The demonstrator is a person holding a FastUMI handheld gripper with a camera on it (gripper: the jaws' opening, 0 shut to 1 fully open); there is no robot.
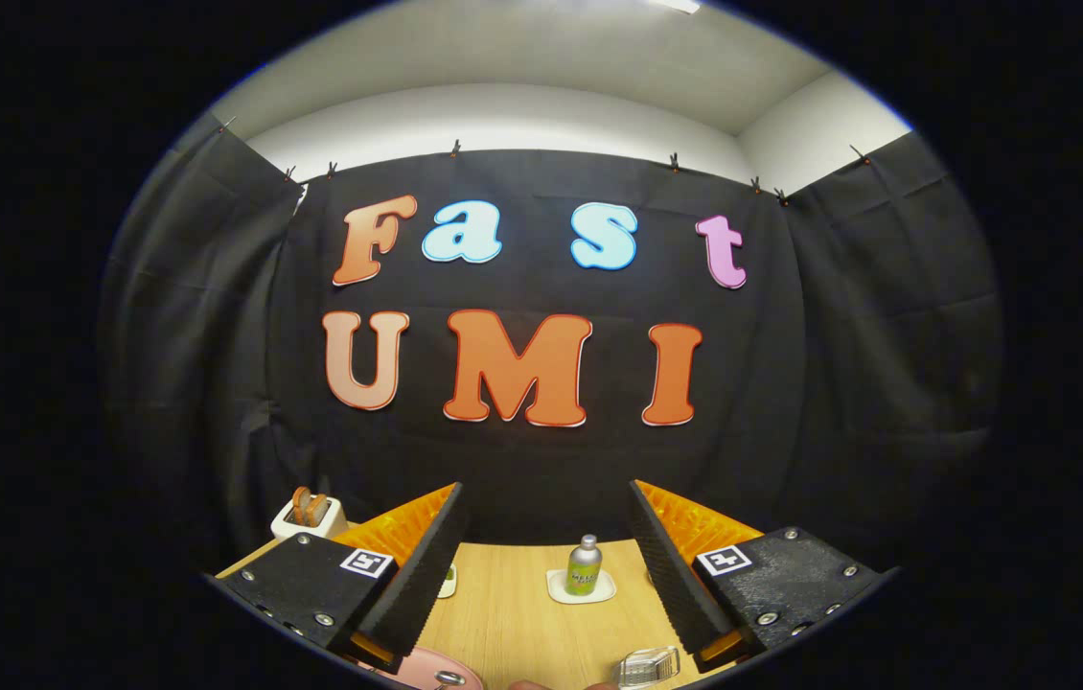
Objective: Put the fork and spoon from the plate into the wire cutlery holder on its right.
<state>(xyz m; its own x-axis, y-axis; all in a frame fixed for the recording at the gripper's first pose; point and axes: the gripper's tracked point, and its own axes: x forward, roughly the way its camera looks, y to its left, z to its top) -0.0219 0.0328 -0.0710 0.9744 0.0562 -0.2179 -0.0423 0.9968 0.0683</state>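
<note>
My gripper [546, 537] is raised above the wooden table [513, 613] and stands open, its two black ridged fingers [422, 565] wide apart with nothing between them. Below the left finger, a pink plate [431, 669] peeks in, with a bit of shiny cutlery [449, 679] lying on it; I cannot tell whether that is the fork or the spoon. To the plate's right, under the right finger, stands the wire cutlery holder [649, 665], partly hidden.
Beyond the fingers a small silver bottle with a green label [585, 567] stands on a white coaster. A white toaster holding bread slices [309, 515] sits at the table's far left corner. The black cloth wall closes the back.
</note>
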